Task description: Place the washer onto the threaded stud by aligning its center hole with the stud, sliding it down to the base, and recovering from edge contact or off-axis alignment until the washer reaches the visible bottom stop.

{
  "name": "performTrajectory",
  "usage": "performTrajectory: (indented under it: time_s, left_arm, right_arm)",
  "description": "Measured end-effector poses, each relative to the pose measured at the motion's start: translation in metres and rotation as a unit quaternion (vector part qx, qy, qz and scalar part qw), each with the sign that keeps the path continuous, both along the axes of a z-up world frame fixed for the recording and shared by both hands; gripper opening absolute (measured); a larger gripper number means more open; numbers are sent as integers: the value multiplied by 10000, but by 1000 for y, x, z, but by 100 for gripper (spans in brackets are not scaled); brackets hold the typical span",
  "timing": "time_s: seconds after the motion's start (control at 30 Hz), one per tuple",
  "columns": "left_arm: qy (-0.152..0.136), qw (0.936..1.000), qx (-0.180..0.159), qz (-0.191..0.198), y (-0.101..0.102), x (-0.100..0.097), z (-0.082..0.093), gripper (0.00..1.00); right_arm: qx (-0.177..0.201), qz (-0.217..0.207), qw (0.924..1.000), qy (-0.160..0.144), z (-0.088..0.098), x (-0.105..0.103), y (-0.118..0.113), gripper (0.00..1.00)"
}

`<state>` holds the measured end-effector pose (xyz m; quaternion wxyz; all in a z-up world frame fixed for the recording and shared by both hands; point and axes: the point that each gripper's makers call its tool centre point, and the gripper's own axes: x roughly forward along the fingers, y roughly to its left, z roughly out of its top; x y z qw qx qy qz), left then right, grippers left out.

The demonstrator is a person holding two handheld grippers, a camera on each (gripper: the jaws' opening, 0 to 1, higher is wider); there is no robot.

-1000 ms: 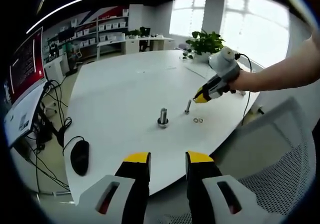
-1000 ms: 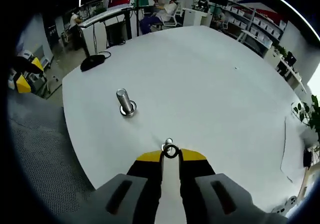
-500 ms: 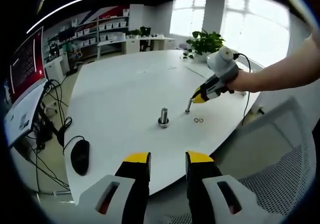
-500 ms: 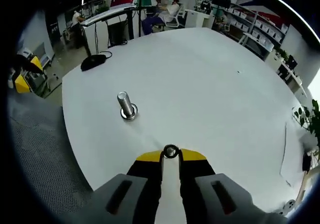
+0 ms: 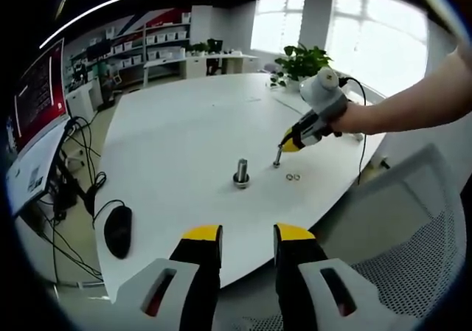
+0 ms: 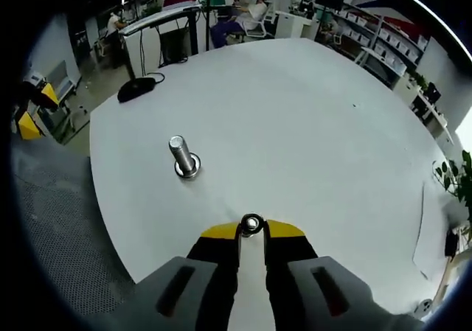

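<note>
On a white table [image 5: 184, 124], the right gripper [image 6: 251, 230] has its yellow-tipped jaws pinched nearly together on a small metal washer [image 6: 251, 224], which sits right at the fingertips with its centre hole facing the camera. In the right gripper view the washer covers the top of something shiny directly beneath it, but whether it touches that or hangs just above it cannot be told from here. The left gripper view shows the same gripper [image 5: 285, 145] coming in from the right, held by a person's bare forearm [image 5: 413, 106], its tips directly over the thin stud [image 5: 277, 158] that stands upright on the table; the washer itself is too small to make out in that view. Just to the right of the thin stud lie two spare washers [image 5: 293, 176] flat on the table, side by side. A thicker bolt [image 5: 240, 173] stands upright on a wide base to the left of the thin stud, near it but apart; in the right gripper view this bolt [image 6: 182, 158] is well off to the left of the jaws. The left gripper [image 5: 247, 239] hangs back off the near edge of the table with its jaws open and nothing between them. A dark computer mouse [image 5: 117, 231] rests on the table's left edge, its cable trailing away.
</note>
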<state>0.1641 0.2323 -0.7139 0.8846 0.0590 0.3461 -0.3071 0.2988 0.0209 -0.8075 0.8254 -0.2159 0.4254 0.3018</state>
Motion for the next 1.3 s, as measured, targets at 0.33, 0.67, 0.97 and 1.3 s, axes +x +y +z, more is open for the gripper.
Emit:
performTrajectory:
  time_s: [0.33,0.67,0.97,1.3]
  left_arm:
    - [9,10000,6,17,0,0,-1,26]
    - [12,10000,42,0,0,0,-2,26]
    - [36,9999,125,25,2,-1,-4,26]
    - [37,9999,140,64,4,0,-4,26]
  right_arm:
    - [-49,34,9999,153,-10,0,0,15]
    - [-191,160,9991,341,-27,1,2,15]
    - [-275,104,9972,694,-52,-2,1,15]
    - [-237,49,9973,695,-49,-2,-2,16]
